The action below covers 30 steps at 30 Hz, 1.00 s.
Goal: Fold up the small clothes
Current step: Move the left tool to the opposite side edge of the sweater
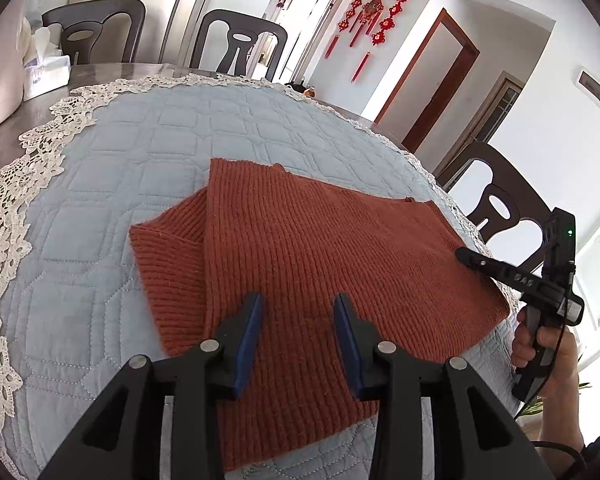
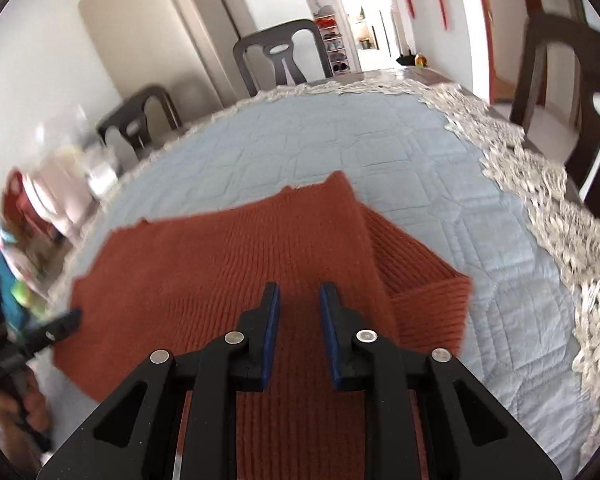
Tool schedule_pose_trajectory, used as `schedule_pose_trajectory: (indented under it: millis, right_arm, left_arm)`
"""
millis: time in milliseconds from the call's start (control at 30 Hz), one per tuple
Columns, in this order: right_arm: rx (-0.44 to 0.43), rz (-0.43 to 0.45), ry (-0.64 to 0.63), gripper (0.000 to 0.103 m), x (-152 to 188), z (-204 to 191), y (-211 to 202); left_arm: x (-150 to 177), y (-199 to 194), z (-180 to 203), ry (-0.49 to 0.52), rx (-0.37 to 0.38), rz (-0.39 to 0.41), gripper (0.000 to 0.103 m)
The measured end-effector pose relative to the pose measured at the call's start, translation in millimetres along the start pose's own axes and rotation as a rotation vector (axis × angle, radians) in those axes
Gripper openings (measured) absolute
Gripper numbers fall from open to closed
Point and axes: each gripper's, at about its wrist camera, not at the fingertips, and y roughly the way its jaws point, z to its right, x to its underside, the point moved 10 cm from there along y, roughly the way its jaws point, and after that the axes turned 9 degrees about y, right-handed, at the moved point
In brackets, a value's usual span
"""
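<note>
A rust-orange ribbed knit sweater (image 1: 300, 232) lies partly folded on a pale blue quilted cloth (image 1: 140, 140). One folded layer rests on top, and a lower part sticks out at the left in the left wrist view. My left gripper (image 1: 298, 298) hovers over the sweater's near part, open, with nothing between its blue pads. At the sweater's right edge, a hand holds my right gripper (image 1: 466, 255). In the right wrist view, which is blurred, the right gripper (image 2: 300, 287) stands over the sweater (image 2: 220, 248), its jaws narrowly apart with nothing between them. The left gripper (image 2: 74, 316) shows at the left edge.
The quilted cloth has a white lace border (image 1: 28, 152) and covers a dark table (image 1: 112, 72). A tissue box (image 1: 46, 72) stands at the far left. Dark chairs (image 1: 496, 196) surround the table. Blurred household items (image 2: 52, 196) sit at the left in the right wrist view.
</note>
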Motion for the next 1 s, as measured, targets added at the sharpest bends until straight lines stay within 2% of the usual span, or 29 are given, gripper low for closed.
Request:
schedule_pose_trajectory:
  millis: [133,233,367,567,800,867,1000]
  right_arm:
    - [0.013,0.017,-0.059,0.020,1,-14,-10]
    - [-0.043,0.006,-0.102,0.021,7,-38,-14]
    - [-0.100,-0.018,-0.186,0.021,19,-71,-12]
    - [-0.129,-0.064,-0.302,0.021,44,-105,2]
    - [-0.149,-0.101,-0.335,0.021,56,-118,17]
    - [-0.142,-0.137,-0.341,0.021,60,-118,26]
    - [-0.140,-0.133,-0.340,0.021,58,-118,28]
  left_arm:
    - [-1,-2,0,0.004,-0.018,-0.002,0.040]
    - [-4,-6,0,0.006,-0.052,-0.003,0.041]
    - [-13,-13,-2,0.035,-0.133,0.015,0.046]
    - [-16,-13,-11,0.045,-0.200,0.010,0.046]
    - [-11,-14,-24,0.031,-0.238,-0.002,0.046]
    - [-8,-12,-28,0.024,-0.246,-0.014,0.046]
    - [-3,-7,-31,0.023,-0.246,-0.026,0.047]
